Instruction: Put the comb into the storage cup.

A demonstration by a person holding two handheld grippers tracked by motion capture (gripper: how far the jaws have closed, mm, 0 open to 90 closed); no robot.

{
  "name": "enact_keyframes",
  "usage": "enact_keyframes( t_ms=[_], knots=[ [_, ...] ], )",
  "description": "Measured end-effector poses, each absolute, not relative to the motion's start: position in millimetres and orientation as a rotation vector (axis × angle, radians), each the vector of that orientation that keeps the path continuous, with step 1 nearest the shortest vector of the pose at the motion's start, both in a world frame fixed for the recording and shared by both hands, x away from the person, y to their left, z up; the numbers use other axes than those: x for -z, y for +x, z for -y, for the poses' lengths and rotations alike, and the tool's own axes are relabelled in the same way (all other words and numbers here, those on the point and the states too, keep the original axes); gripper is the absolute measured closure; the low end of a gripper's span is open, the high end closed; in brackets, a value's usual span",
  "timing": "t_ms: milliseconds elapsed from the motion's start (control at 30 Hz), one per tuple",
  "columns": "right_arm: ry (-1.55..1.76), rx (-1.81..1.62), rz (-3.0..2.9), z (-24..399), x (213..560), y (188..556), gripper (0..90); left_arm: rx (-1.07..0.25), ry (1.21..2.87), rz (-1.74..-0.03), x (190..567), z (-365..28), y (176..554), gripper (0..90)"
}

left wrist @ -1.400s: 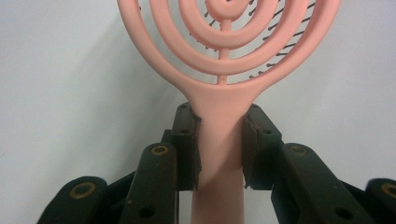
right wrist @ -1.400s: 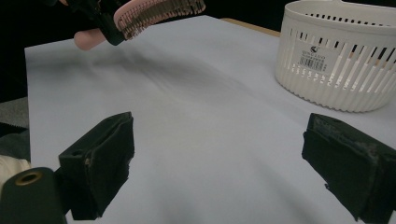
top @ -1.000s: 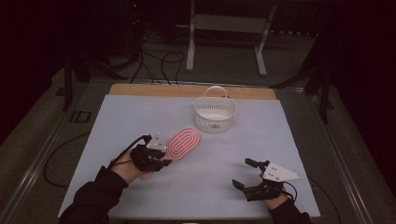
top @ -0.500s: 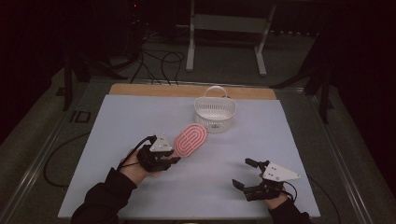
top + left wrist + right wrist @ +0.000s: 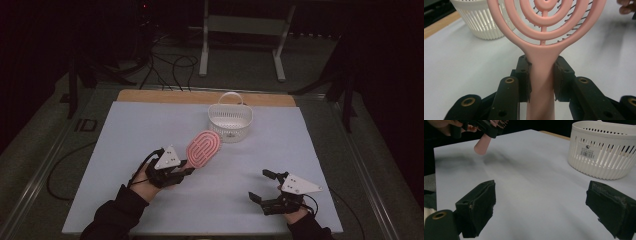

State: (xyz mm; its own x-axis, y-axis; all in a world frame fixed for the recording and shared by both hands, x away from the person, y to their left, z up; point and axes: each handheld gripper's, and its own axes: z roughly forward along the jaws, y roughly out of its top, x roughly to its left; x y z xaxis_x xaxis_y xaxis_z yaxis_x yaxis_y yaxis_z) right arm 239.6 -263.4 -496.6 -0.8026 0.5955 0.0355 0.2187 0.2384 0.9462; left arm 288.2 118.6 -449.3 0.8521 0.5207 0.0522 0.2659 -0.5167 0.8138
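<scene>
Hairbrush point(image 5: 541, 72) between clamped left fingers point(image 5: 525, 75)

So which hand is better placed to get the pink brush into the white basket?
Left. The left gripper is shut on the pink brush handle, its head already close to the white basket. The right gripper sits open and empty near the table's front edge, farther from the basket.

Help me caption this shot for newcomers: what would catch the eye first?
The pink hairbrush stands out, clamped by its handle in the left gripper and lifted over the middle of the pale table. Just beyond it sits the white slotted basket near the far edge. The right gripper waits open near the front right, with nothing between its jaws.
</scene>
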Motion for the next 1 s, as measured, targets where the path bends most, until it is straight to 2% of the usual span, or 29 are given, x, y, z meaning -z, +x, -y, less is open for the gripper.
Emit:
enact_keyframes(
  t_ms=[267, 633, 1000],
  knots=[
    [0.756, -1.589, -2.183, 263, 497, 240, 9.0, -0.413, 2.036, -0.566, 453, -124, 280, 70.8],
    [0.76, -1.588, -2.186, 263, 497, 241, 9.0, -0.41, 1.965, -0.552, 462, -120, 274, 70.8],
    [0.76, -1.599, -2.181, 264, 497, 241, 9.0, -0.493, 1.896, -0.578, 473, -125, 266, 70.7]
  ],
)
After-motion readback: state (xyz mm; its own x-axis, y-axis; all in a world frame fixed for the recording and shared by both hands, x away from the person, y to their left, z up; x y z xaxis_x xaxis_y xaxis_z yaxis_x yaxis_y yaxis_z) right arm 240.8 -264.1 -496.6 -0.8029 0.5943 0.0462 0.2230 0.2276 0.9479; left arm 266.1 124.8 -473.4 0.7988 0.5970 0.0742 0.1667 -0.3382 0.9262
